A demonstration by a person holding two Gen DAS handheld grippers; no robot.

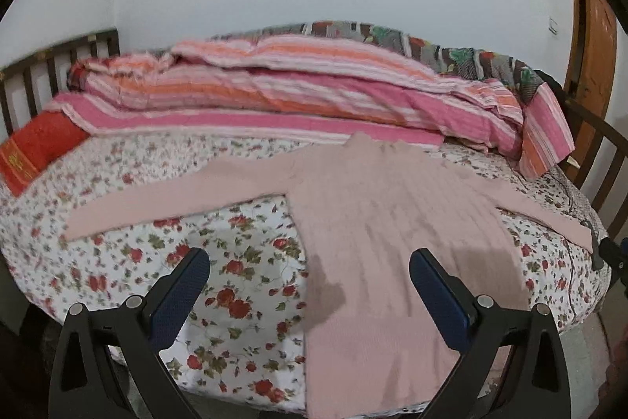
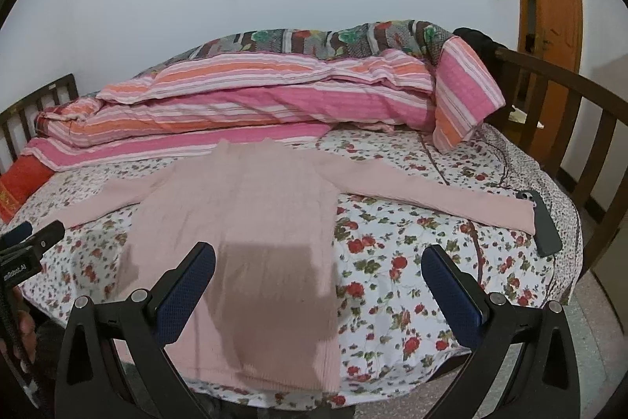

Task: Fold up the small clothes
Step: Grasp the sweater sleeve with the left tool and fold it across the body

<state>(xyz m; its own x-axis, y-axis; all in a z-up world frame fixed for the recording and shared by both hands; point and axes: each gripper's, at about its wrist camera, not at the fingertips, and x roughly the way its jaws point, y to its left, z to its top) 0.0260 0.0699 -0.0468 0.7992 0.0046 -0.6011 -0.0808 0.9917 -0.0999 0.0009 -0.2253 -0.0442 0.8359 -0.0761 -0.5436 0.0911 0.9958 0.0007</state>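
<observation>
Left wrist view shows the left gripper [image 1: 310, 262] hovering low, level, jaws spread wide and empty over the pink sweater [image 1: 392, 230], which lies flat, sleeves outstretched, on the floral bedsheet [image 1: 243, 262]. The right gripper [image 2: 318, 258] matches that pose, jaws apart; a dark phone [image 2: 543, 222] touches the sleeve cuff at 3 o'clock. Writing on the device at 9 o'clock is unreadable.

No legible text anywhere.
</observation>
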